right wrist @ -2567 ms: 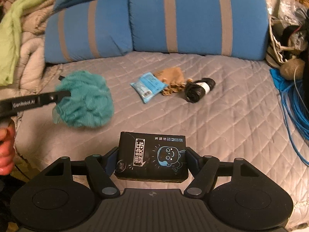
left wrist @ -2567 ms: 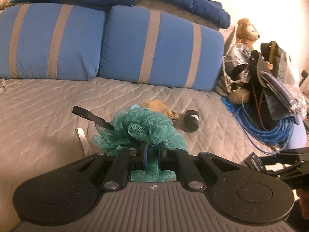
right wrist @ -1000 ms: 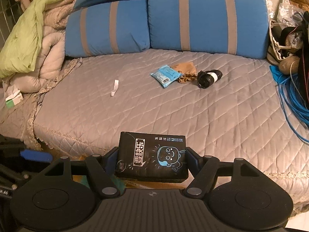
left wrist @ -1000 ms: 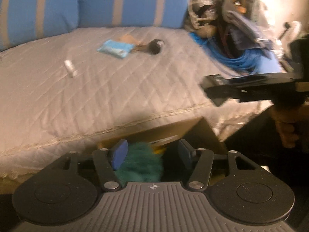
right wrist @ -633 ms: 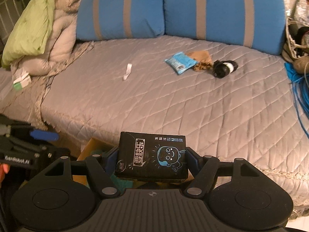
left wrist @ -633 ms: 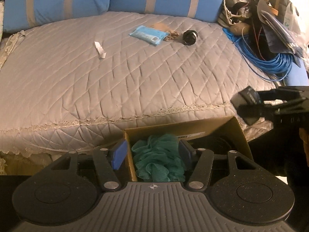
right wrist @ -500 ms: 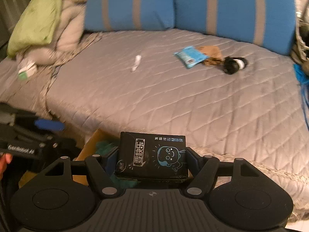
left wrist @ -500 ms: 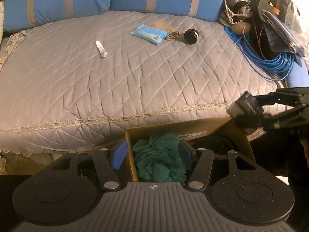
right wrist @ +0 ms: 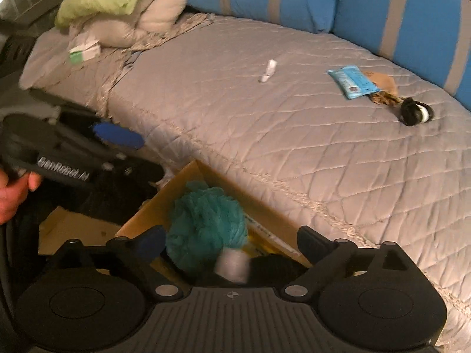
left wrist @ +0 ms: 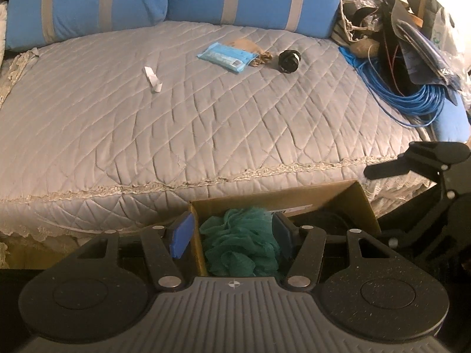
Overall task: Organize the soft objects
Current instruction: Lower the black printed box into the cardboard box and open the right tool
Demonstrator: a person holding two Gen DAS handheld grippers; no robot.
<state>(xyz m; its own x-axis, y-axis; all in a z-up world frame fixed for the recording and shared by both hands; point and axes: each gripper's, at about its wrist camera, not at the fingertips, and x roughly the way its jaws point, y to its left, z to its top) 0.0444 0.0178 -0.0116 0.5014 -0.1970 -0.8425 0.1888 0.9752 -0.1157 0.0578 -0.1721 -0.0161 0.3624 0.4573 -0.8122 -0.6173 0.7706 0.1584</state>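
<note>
The right gripper [right wrist: 229, 242] hangs over the cardboard box [right wrist: 203, 173], its jaws just sprung wide, nothing pinched; a blurred pale-and-dark shape below may be the black packet dropping (too smeared to tell). The left gripper [left wrist: 232, 232] stands apart too, clear of the teal bath pouf [left wrist: 241, 241] lying in the box. The blue wipes pack [left wrist: 226, 57] and black roll [left wrist: 290, 60] wait on the bed. To my eye, lift straight up, clear of the rim.
</note>
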